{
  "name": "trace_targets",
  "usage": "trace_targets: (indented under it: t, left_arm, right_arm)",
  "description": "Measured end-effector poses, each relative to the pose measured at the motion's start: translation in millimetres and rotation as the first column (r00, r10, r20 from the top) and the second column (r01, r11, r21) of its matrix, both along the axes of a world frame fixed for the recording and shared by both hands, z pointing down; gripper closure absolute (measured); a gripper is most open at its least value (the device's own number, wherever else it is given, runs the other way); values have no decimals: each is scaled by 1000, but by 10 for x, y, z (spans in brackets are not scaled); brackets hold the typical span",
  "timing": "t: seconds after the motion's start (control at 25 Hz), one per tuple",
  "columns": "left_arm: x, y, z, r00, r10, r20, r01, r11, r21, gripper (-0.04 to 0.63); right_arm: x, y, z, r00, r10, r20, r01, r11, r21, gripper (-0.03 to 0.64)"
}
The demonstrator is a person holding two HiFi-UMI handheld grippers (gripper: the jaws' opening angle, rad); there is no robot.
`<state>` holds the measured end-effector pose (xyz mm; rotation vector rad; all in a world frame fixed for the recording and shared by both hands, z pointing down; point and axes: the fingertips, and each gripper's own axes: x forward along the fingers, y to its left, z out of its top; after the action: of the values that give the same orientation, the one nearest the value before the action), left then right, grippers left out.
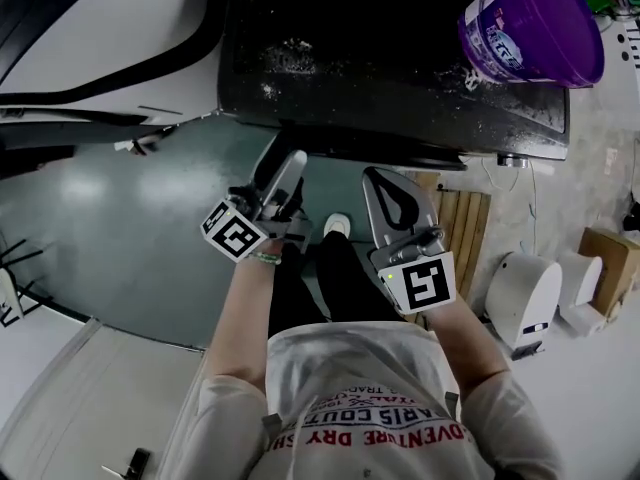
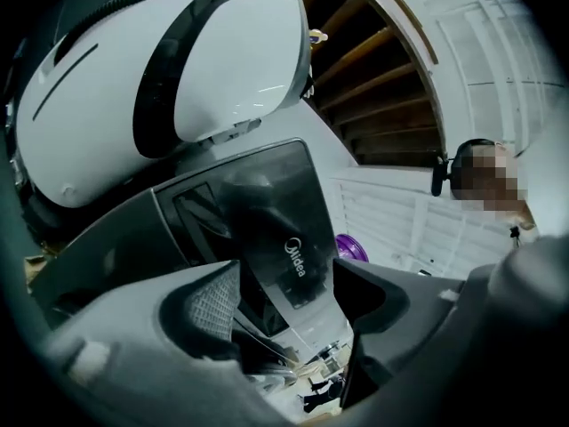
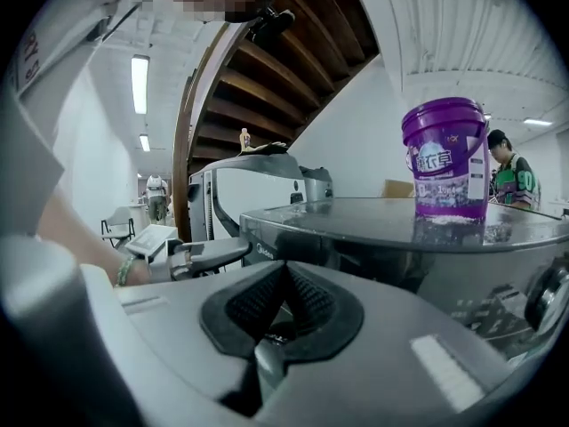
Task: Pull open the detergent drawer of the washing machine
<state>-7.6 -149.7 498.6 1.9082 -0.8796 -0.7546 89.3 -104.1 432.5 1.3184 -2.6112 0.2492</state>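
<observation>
The washing machine (image 1: 400,68) is dark, with a speckled black top. Its glossy front panel with the brand logo (image 2: 277,225) fills the middle of the left gripper view; the same logo corner (image 3: 258,254) shows in the right gripper view. I cannot make out the drawer's outline or handle. My left gripper (image 1: 290,165) is up at the machine's front left edge and open, and the logo panel shows in the gap of the left gripper (image 2: 284,301). My right gripper (image 1: 388,190) hangs just short of the front edge. Seen along its jaws, the right gripper (image 3: 283,278) is shut and empty, pads together.
A purple bucket (image 1: 530,23) stands on the machine's top right corner, also the purple bucket (image 3: 442,154). A large white machine (image 1: 100,38) is at the left. Wooden slats (image 1: 465,228), a white appliance (image 1: 520,298) and a cardboard box (image 1: 605,263) sit at right. A person (image 3: 511,181) stands far back.
</observation>
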Motion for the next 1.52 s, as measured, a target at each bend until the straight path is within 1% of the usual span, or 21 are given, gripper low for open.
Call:
trace_targets:
  t: [0.08, 0.28, 0.36, 0.4, 0.48, 0.52, 0.56, 0.76, 0.8, 0.88, 0.92, 0.96, 1.08, 1.16, 1.32, 1.52]
  left_arm:
    - [-25, -62, 45, 999, -26, -26, 26, 1000, -2, 259]
    - [-66, -190, -27, 996, -73, -54, 77, 995, 66, 245]
    - [-73, -240, -27, 993, -86, -85, 92, 993, 68, 239]
    - [-83, -255, -27, 989, -95, -116, 103, 992, 66, 241]
    - [-109, -264, -29, 972, -116, -203, 129, 990, 51, 267]
    - [-118, -269, -29, 963, -124, -240, 139, 989, 44, 293]
    - [-123, -277, -30, 956, -129, -263, 144, 989, 39, 298]
    - [-129, -279, -8, 949, -127, -289, 142, 989, 32, 306]
    - [-136, -271, 0, 944, -129, -305, 144, 989, 26, 315]
    - [-162, -246, 25, 923, -148, -354, 157, 988, -5, 346]
    - [-175, -235, 39, 913, -161, -374, 165, 986, -21, 379]
    - [-183, -231, 51, 908, -168, -383, 170, 985, -30, 410]
    - [-183, -223, 70, 915, -155, -373, 158, 987, -22, 395]
    - [-188, -207, 71, 916, -141, -375, 147, 989, -12, 405]
    - [-184, -220, 78, 908, -136, -397, 147, 989, -5, 427]
    - [-191, -193, 105, 910, -116, -398, 136, 990, 21, 449]
  right_arm:
    - [1, 5, 72, 1000, -9, -6, 9, 1000, -7, 617]
    - [32, 30, 223, 1000, -16, -13, 16, 1000, -22, 617]
    - [51, 33, 230, 1000, -13, -10, 13, 1000, -18, 617]
    - [55, 34, 229, 1000, -14, -8, 13, 1000, -14, 617]
    - [55, 40, 244, 1000, -18, -7, 18, 1000, -11, 617]
    - [54, 42, 262, 1000, -19, -9, 19, 1000, -13, 617]
    - [54, 40, 280, 1000, -19, -12, 18, 1000, -14, 617]
    - [57, 31, 303, 1000, 11, -13, -11, 1000, -4, 617]
    - [59, 41, 298, 1000, 20, -12, -20, 1000, -2, 617]
    - [56, 66, 290, 999, 30, -11, -30, 1000, 1, 617]
    - [50, 79, 290, 999, 32, -13, -32, 999, 4, 617]
    - [41, 91, 291, 999, 34, -16, -34, 999, 9, 615]
    - [23, 153, 282, 999, 48, -20, -47, 999, 17, 617]
    - [24, 202, 280, 998, 53, -29, -52, 998, 20, 617]
    - [28, 261, 300, 996, 70, -48, -69, 997, 23, 617]
    - [16, 317, 288, 995, 73, -70, -71, 997, 28, 617]
